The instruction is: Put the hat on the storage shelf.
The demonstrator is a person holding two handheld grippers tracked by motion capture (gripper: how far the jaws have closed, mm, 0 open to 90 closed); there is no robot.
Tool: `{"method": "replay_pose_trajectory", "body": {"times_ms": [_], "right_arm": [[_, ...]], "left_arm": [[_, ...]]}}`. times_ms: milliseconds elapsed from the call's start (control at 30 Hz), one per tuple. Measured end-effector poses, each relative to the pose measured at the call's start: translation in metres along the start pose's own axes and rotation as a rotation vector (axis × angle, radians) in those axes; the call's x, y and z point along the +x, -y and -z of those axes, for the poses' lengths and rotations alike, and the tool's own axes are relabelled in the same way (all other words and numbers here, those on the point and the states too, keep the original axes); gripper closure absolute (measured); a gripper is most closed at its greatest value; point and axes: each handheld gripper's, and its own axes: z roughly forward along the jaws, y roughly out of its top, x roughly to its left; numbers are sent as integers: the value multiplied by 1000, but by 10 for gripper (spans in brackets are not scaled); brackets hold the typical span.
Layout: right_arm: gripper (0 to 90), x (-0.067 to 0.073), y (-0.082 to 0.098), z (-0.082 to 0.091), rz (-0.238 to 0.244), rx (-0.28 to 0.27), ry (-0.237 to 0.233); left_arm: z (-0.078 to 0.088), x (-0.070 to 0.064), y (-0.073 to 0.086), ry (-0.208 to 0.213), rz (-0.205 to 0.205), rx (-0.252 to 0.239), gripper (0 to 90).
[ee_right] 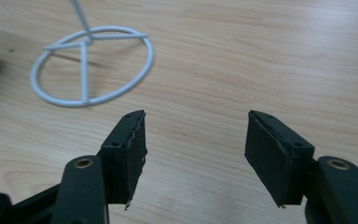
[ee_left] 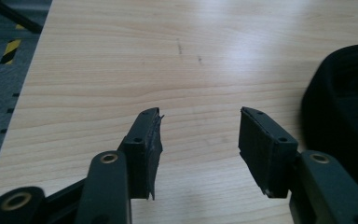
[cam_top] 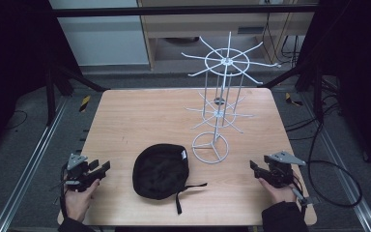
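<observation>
- Left claw [cam_top: 104, 167], jaws apart and empty, rests at the desk's [cam_top: 140, 111] 8 o'clock.
- Black cap [cam_top: 160, 170] lies at 6 o'clock, between both claws, its strap [cam_top: 186, 192] trailing.
- White wire rack [cam_top: 217, 106] stands at the cap's 1 o'clock.
- Right claw [cam_top: 254, 167], apart, empty, sits at 4 o'clock.

Bare table [cam_top: 125, 121] betw. cap [cam_top: 161, 170] & left claw [cam_top: 99, 170], wire rack [cam_top: 217, 111] blocks far right

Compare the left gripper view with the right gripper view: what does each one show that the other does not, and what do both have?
The left gripper view alone has the black cap at its right edge, plus the grey floor with a yellow-black marker beyond the table's edge. The right gripper view alone has the round white wire base of the rack. Both share the wooden table and a pair of open black tongs, left tongs and right tongs, holding nothing.
</observation>
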Motion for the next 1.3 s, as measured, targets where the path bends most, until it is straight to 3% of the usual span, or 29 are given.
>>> {"method": "replay_pose_trajectory", "body": {"times_ms": [67,400,567,733,1133,1300], "right_arm": [[418,12,-3,3,20,-13,-35],[486,48,-14,6,55,-59,-124],[510,66,-22,3,66,-79,-195],[513,78,-27,1,81,-90,-230],[546,130,-37,-19,185,-42,-316],[546,146,-46,-32,174,-29,-324]], "left_arm": [[2,-4,0,16,-11,-6,514],[9,-24,0,93,-39,-9,550],[11,-35,-1,108,-56,-5,557],[9,-40,-2,118,-60,0,557],[9,-61,-1,155,-90,16,555],[5,-66,0,159,-111,36,543]]}}
